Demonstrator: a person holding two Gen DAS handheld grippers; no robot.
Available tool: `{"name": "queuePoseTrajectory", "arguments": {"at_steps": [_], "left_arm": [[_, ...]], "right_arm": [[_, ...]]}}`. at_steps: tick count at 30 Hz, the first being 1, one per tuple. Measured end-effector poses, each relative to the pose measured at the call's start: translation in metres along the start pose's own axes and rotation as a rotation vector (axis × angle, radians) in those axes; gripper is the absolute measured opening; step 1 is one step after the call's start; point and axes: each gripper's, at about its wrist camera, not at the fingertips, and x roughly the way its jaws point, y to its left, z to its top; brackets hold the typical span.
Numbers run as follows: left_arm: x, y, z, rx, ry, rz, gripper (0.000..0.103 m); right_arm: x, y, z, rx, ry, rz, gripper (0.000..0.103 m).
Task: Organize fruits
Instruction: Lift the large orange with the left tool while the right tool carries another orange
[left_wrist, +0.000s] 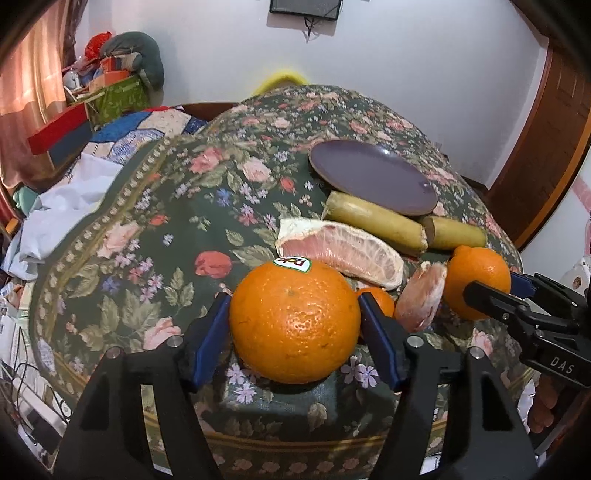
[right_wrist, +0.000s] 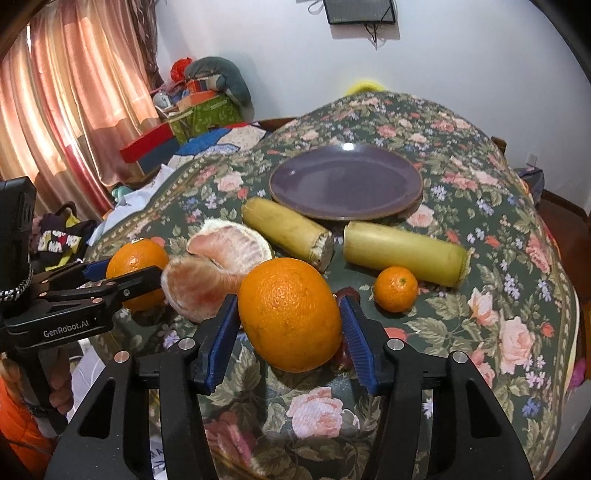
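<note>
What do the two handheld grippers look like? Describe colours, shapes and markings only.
Both the left gripper and the right gripper are angular matte black plastic frames with triangular cut-outs and silver round screw heads. Their fingers carry ribbed blue pads. White lettering shows on the sides: "GenRobot.AI" on the left, "DAS" on the right. No cables or sleeves are visible.

Left tongs (left_wrist: 294, 321) and right tongs (right_wrist: 290, 321) each sit level, blue pads pressed against an orange.
</note>
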Motion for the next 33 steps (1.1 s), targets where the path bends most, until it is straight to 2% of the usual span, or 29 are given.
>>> {"name": "queuePoseTrajectory", "arguments": {"at_steps": [9, 18, 26, 33], "left_arm": [[-0.036, -0.008, 0.024, 0.017, -0.101, 0.003, 0.068], [-0.051, -0.028, 0.057, 0.055, -0.191, -0.021, 0.068], [-0.041, -0.045, 0.085, 0.077, -0.235, -0.065, 0.068], [-0.016, -0.053, 0.106, 0.088, -0.22, -0.095, 0.068]], "right_arm": [[-0.028, -0.006, 0.014, 0.01, -0.088, -0.026, 0.052], [-0.053, -0.023, 0.039, 0.027, -0.199, -0.07, 0.052], [-0.057, -0.039, 0.059, 0.03, -0.264, -0.096, 0.052], [-0.039, -0.051, 0.073, 0.027, -0.268, -0.1, 0.052]]}}
